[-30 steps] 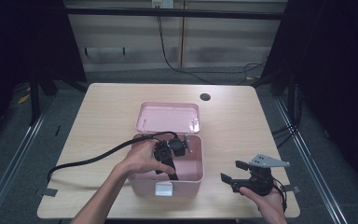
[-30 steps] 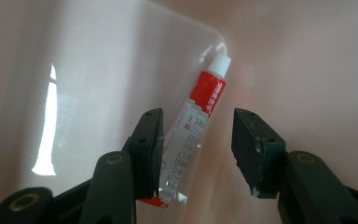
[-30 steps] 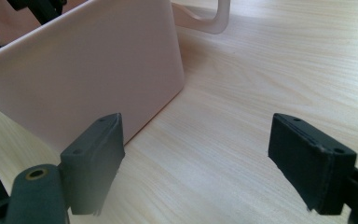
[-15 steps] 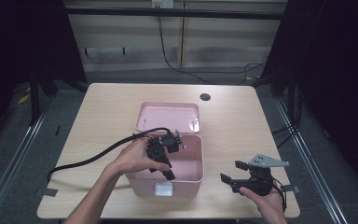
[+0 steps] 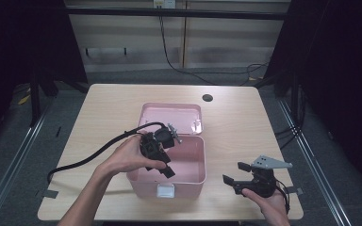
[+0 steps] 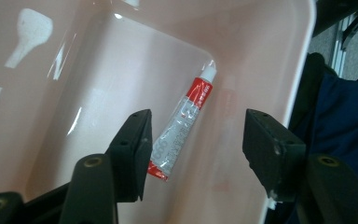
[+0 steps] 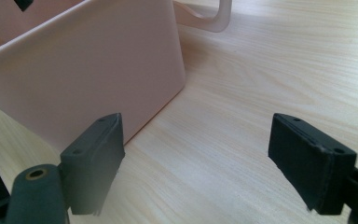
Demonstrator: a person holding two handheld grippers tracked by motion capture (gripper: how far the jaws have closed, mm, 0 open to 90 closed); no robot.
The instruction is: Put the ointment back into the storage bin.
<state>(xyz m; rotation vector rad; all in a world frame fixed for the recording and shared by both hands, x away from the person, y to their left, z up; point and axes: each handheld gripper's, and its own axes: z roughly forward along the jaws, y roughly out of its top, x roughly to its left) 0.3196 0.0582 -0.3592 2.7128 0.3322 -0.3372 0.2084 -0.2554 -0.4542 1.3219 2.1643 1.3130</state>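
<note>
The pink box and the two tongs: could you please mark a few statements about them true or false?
1. A red-and-white tube lies on the floor of the pink box. True.
2. The left tongs are clamped on the tube. False: their jaws stand apart, having just been opening, with the tube lying loose below them.
3. The right tongs rest beside the box, open and empty. True.
4. The box's lid is shut. False: it is swung open behind the box.

the tube's (image 6: pixel 182 127) lower end sits hidden behind a black pad, print perhaps unreadable.
</note>
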